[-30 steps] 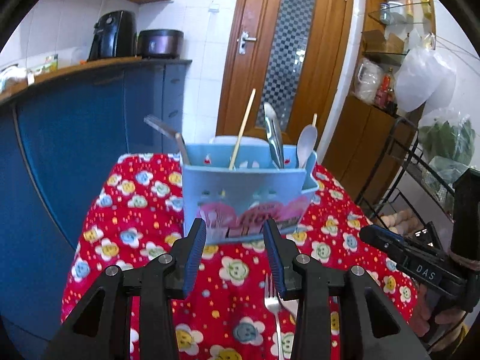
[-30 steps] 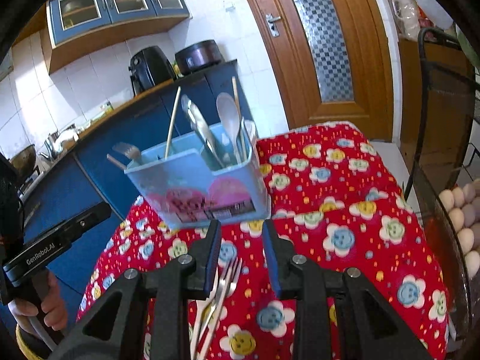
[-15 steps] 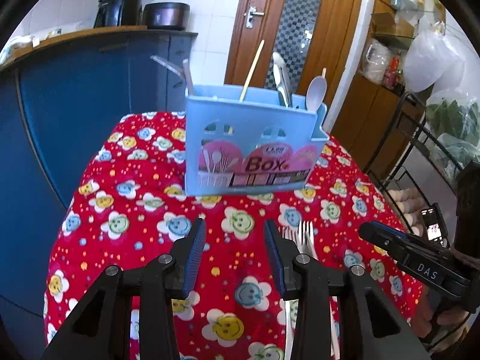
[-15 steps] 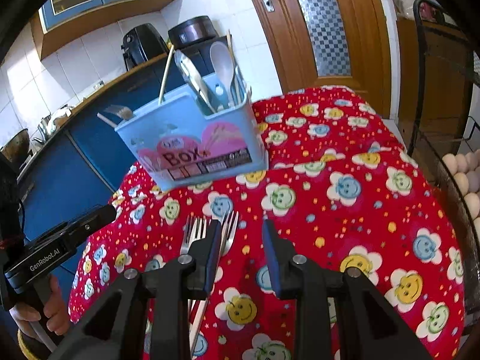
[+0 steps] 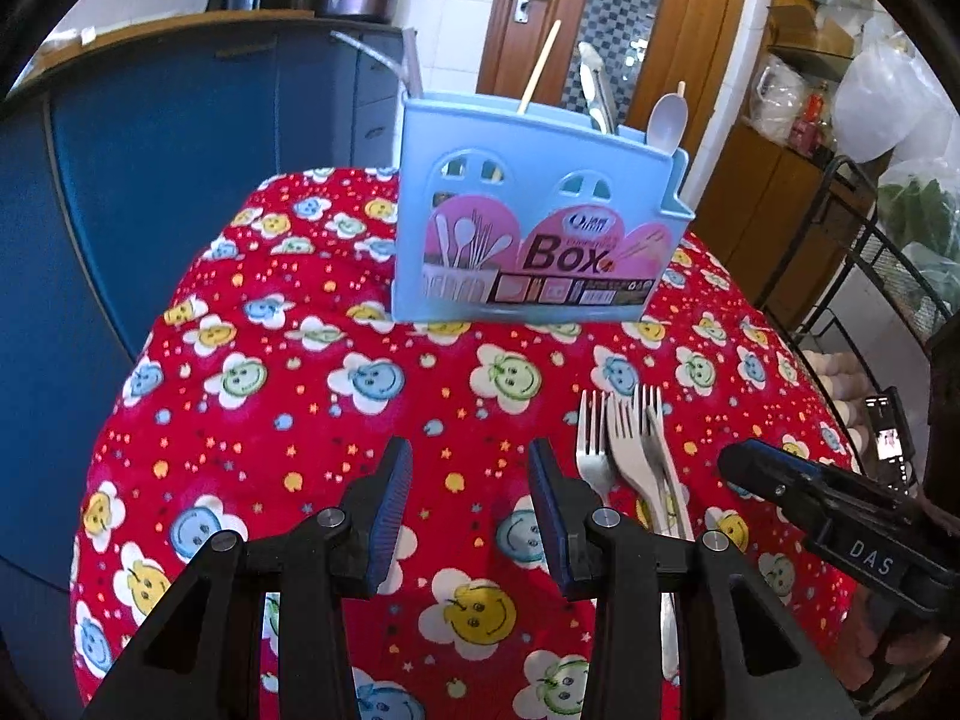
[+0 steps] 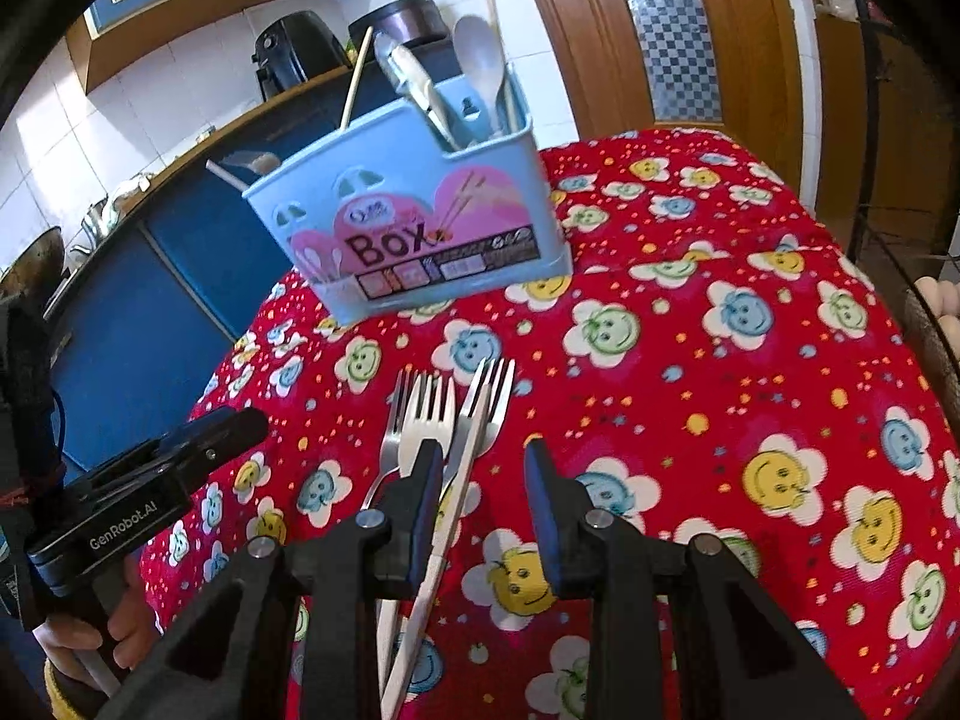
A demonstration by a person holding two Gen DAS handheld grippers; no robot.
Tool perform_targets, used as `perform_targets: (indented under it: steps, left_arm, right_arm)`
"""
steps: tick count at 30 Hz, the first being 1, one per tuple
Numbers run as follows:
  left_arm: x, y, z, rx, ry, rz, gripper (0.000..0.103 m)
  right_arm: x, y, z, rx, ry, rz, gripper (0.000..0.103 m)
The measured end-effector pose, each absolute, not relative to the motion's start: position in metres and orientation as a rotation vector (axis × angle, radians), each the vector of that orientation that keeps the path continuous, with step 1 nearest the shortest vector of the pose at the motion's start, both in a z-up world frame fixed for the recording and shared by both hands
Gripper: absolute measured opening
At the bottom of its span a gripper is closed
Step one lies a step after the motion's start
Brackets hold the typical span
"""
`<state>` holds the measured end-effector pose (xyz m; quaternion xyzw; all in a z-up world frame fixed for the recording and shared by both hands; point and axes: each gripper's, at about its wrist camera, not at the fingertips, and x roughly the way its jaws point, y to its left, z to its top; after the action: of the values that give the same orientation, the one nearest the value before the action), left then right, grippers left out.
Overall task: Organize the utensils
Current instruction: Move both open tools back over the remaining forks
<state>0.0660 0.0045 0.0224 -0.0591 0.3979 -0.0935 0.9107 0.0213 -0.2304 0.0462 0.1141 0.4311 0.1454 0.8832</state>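
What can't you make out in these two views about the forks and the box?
- Fork handles: right wrist view, hidden under the right gripper; left wrist view, behind the left gripper.
- Exact fork count: they overlap in both views.
- Lower parts of utensils in the box: hidden by its walls.
- Small label print: too small.

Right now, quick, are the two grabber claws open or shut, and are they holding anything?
Left gripper: open, holding nothing.
Right gripper: open, holding nothing, above the pale forks.
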Motion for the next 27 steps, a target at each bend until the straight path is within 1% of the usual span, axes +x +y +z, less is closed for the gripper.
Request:
perform_targets:
  steps: [8,15,18,19,20,27]
  left_arm:
    - [0.067,0.006,0.014,-0.14,0.842,-0.195,0.041]
    - [0.067,0.006,0.011,-0.144,0.853,-0.201,0.041]
    - [0.068,0.004,0.011,-0.141,0.862,-0.212,0.041]
    - [0.068,0.002,0.01,-0.139,0.865,-0.216,0.041]
    - [0.068,0.001,0.01,-0.135,0.869,-0.222,0.041]
    - [0.066,-0.015,0.009,-0.106,0.892,-0.26,0.041]
  right_arm:
    - [0.026,-0.215,0.029,0.19,0.969,0.309,0.031]
    - [0.029,-0.207,0.024,0.138,0.977,0.311,0.031]
    - [0.03,-0.207,0.023,0.145,0.977,0.312,0.026]
    - [0.03,-0.207,0.023,0.143,0.974,0.308,0.017]
    - [0.031,-0.207,0.023,0.145,0.975,0.31,0.011]
    - [0.032,-0.218,0.022,0.219,0.993,0.333,0.01]
